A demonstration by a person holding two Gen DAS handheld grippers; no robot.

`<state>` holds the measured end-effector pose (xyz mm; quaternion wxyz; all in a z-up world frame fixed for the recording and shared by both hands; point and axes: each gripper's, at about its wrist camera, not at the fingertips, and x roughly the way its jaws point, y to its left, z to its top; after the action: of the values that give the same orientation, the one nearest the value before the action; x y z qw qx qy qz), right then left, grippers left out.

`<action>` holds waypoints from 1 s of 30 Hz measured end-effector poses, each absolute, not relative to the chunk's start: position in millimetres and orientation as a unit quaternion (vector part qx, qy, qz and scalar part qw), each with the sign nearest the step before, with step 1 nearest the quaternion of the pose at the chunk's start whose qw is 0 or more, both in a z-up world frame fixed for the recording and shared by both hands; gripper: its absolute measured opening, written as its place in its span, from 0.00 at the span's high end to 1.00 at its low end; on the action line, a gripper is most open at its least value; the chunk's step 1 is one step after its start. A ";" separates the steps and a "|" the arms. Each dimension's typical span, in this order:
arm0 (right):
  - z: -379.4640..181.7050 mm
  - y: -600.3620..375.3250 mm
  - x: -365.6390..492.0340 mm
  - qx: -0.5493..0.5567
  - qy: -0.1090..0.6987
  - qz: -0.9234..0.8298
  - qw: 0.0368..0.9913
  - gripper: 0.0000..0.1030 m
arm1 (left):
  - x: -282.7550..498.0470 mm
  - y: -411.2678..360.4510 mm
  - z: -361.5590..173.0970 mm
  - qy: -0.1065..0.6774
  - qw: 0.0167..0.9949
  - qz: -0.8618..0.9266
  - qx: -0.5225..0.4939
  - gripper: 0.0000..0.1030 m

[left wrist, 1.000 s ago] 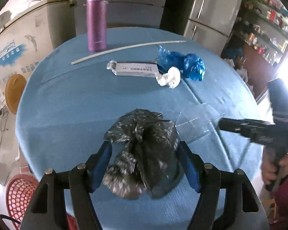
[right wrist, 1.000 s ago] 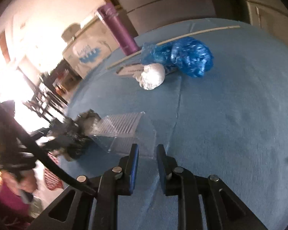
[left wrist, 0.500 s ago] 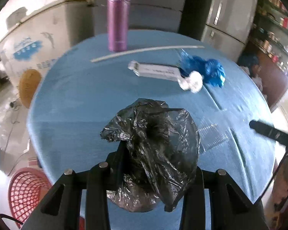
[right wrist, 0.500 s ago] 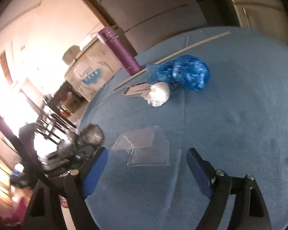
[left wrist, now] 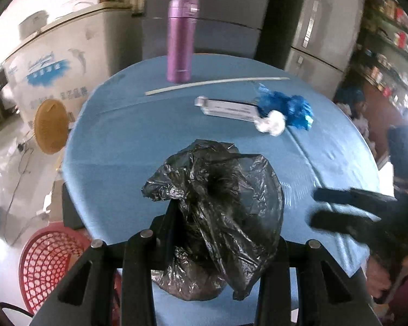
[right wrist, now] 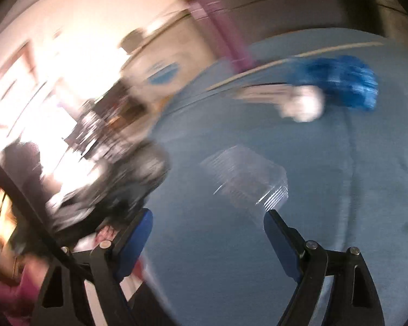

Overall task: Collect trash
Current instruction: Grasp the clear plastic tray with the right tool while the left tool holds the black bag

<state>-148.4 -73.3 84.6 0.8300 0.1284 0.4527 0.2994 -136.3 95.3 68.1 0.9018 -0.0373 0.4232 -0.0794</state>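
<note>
My left gripper (left wrist: 220, 217) is shut on a crumpled black plastic bag (left wrist: 217, 206) and holds it over the near edge of the round blue table (left wrist: 122, 141). My right gripper (right wrist: 206, 217) is open and empty, just short of a clear plastic box (right wrist: 247, 179) on the table; it also shows in the left wrist view (left wrist: 340, 206) at the right. Farther back lie a blue plastic bag (left wrist: 288, 108), a white paper wad (left wrist: 272, 122), a flat white packet (left wrist: 228, 108) and a long white stick (left wrist: 217, 82).
A purple flask (left wrist: 181, 40) stands at the far edge of the table. A red mesh basket (left wrist: 49, 266) sits on the floor at the lower left. A white chest freezer (left wrist: 54, 65) and fridges stand behind. The right wrist view is motion-blurred.
My left gripper closed on the black bag and lifted it back toward the table edge. My right gripper opened wide and swung left, closer to the clear box.
</note>
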 end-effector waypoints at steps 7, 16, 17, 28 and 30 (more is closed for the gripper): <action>101.8 -91.9 -143.5 0.067 0.419 0.253 0.869 0.16 | -138.7 131.0 75.8 0.415 0.907 -0.046 -0.060 0.62; 91.7 -79.2 -94.3 0.082 0.452 0.320 0.829 0.16 | -147.0 124.7 81.7 0.416 0.906 -0.060 -0.053 0.62; 89.3 -75.3 -89.1 0.081 0.457 0.322 0.825 0.16 | -146.7 125.7 81.9 0.417 0.905 -0.059 -0.056 0.62; 54.8 -40.0 -81.6 -0.010 0.493 0.305 0.815 0.53 | -139.7 125.6 77.5 0.432 0.898 -0.055 -0.062 0.62; 53.9 -43.9 -81.9 0.000 0.493 0.297 0.818 0.63 | -139.5 126.4 77.6 0.433 0.897 -0.057 -0.065 0.62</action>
<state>-81.9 -43.9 53.9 0.8177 0.0003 0.4928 0.2975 -139.5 126.4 77.6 0.8973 -0.0653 0.4327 -0.0571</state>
